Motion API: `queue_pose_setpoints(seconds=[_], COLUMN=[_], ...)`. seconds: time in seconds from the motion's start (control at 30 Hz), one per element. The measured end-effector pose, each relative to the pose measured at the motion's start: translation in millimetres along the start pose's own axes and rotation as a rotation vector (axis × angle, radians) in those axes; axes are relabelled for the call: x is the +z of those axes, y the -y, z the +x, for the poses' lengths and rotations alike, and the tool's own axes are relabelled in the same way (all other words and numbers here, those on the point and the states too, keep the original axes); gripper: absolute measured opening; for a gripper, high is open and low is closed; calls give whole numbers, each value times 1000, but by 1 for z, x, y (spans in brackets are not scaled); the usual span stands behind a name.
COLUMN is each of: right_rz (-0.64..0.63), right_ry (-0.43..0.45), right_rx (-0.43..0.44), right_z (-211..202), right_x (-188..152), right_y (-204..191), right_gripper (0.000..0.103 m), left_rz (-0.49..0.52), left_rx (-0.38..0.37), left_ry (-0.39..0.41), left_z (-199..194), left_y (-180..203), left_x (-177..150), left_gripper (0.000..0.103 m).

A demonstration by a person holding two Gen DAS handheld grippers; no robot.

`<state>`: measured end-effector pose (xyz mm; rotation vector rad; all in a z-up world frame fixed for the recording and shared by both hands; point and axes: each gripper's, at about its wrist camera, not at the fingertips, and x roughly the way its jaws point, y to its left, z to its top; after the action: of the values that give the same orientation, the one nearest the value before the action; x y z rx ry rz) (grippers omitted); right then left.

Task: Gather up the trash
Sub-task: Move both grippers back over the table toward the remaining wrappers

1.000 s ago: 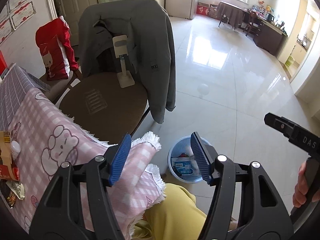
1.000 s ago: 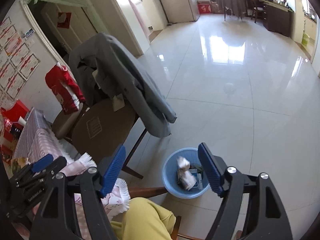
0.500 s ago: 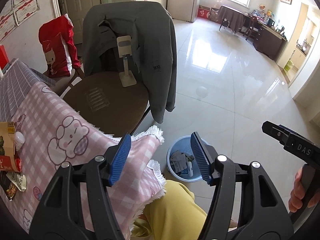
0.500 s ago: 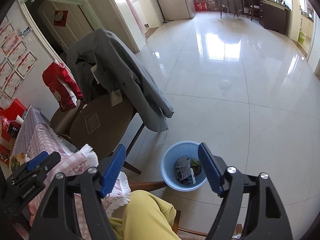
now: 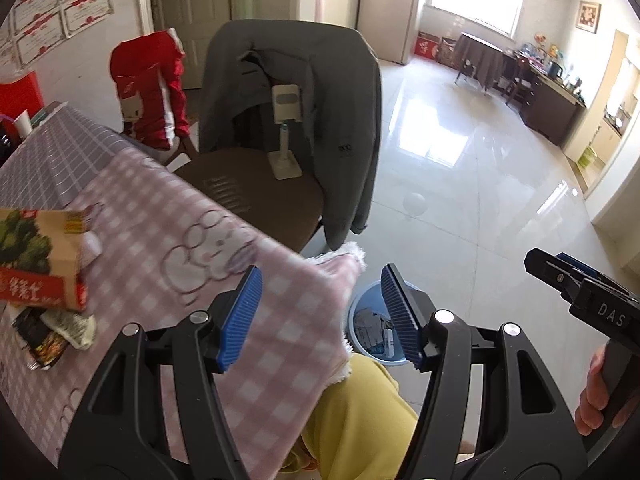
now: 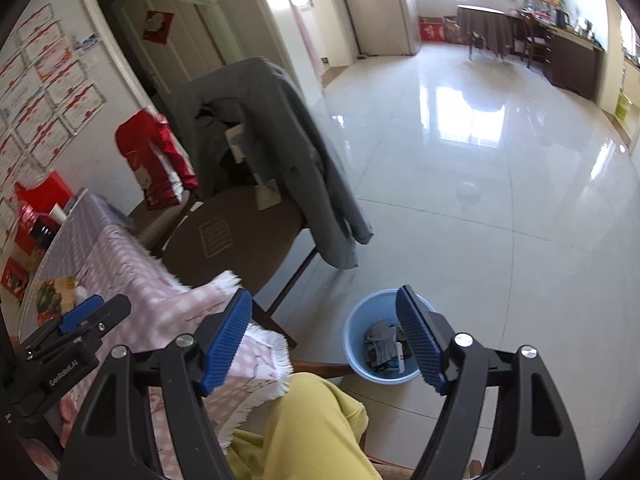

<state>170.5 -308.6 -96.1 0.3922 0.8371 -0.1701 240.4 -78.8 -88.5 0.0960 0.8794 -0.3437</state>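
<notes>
A light blue bin (image 6: 356,340) stands on the floor beside the table corner and holds crumpled wrappers (image 6: 382,346); the left wrist view shows the bin (image 5: 360,312) too. My left gripper (image 5: 320,312) hangs open and empty over the corner of the pink checked tablecloth (image 5: 180,240). My right gripper (image 6: 324,336) is open and empty too, above the bin and the person's yellow-clad knee (image 6: 316,412). On the cloth at the left lie an orange-and-green snack box (image 5: 36,256) and crumpled wrappers (image 5: 56,332).
A chair with a brown seat (image 5: 256,192), draped with a grey jacket (image 5: 320,92), stands past the table and carries a white phone stand (image 5: 285,136). A red garment (image 5: 150,88) hangs on another chair. Glossy tiled floor (image 6: 500,200) spreads to the right.
Both grippers rose and drew back toward the table, so more tablecloth and the snack box came into the left view. A wrapper seen falling earlier now lies in the bin. Jaws unchanged.
</notes>
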Motion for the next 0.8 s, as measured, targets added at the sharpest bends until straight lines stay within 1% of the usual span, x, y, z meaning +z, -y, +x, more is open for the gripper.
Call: queue_pose_setpoints(seconds=[0.27,0.37,0.53,0.63,0.8], right_rz=[-97,-155,-231,-287,-417], right_ry=[0,0,-25,-43,-69], right_rx=[77,105,170,215,321], right_z=[-7,-8,-4,-1,-2], right_x=[-12,-16,-25,-32,-53], right_y=[-55,-81,-127,-158,-215], right_gripper=[73,73,73,73,73], left_rz=[-86,-127,-198,-243,-324], left_rx=[59,86,144,181,250], left_ry=[43,57,66,70,69], left_z=[-34,-46,-65,-75,-93], left_y=[-44,-65,-102,-125,-168], left_x=[-18,-27,-43,-53,-77], left_gripper=[62,62,63,64,64])
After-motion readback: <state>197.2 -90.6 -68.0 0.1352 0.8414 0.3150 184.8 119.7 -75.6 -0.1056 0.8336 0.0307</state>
